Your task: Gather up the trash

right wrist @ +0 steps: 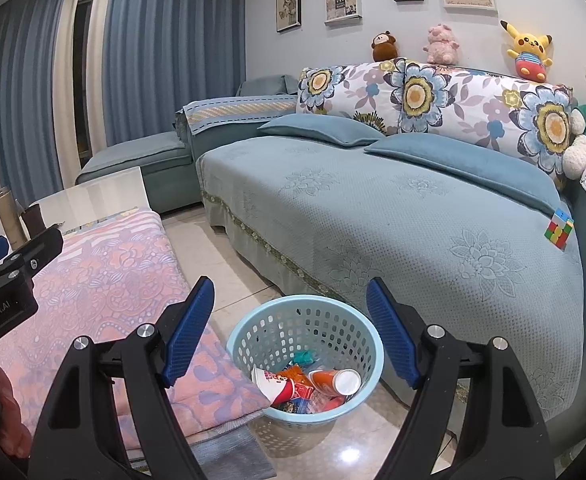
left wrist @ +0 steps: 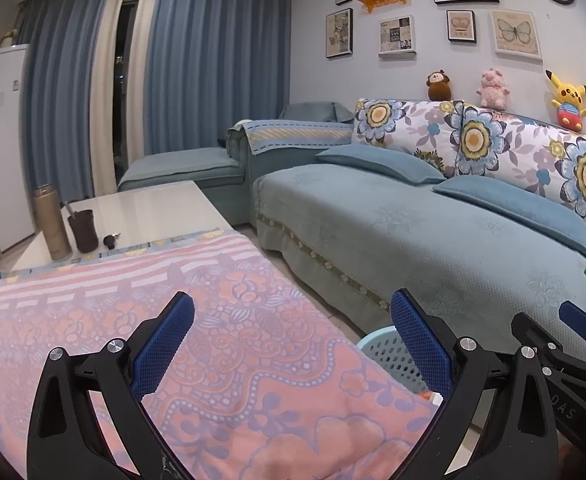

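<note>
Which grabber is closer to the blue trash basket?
Right. The right gripper hangs open almost straight above the basket on the floor by the sofa. The left gripper is open too, but off to the side, over the pink cloth on the table.

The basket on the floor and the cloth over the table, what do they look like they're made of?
Basket: probably molded plastic, pale blue and smooth, with regular rows of punched holes in a thin, stiff wall.
Cloth: looks like woven cotton or terry, matte pink with a lilac floral pattern; it drapes softly over the table edge. The exact fibre is unclear.
</note>
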Available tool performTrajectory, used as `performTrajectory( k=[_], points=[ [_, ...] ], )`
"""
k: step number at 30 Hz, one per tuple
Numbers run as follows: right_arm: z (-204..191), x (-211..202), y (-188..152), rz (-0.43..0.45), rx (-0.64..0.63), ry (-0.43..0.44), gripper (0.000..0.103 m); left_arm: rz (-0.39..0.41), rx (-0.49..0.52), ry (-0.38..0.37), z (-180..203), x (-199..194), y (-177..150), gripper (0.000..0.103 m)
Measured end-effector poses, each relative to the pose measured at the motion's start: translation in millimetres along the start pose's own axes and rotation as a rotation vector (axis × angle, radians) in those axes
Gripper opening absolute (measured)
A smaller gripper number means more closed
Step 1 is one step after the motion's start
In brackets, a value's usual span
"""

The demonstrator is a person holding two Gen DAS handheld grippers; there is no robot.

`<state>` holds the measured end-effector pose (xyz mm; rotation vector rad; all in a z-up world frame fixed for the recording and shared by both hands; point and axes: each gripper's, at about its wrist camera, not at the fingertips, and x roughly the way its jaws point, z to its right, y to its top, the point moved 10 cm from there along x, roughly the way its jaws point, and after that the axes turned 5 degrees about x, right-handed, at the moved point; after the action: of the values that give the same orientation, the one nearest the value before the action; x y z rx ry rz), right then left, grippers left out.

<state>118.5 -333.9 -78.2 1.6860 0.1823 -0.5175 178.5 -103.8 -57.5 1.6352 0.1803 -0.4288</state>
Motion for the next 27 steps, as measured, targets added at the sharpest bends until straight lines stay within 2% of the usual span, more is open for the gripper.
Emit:
performTrajectory(
  k=[27],
  points=[
    [-0.2,1.9,-0.5,-0.005,-0.002,0.002,0.074,-0.003,0.005,-0.002,-1.9,-0.2,1.2,0.095]
  ],
)
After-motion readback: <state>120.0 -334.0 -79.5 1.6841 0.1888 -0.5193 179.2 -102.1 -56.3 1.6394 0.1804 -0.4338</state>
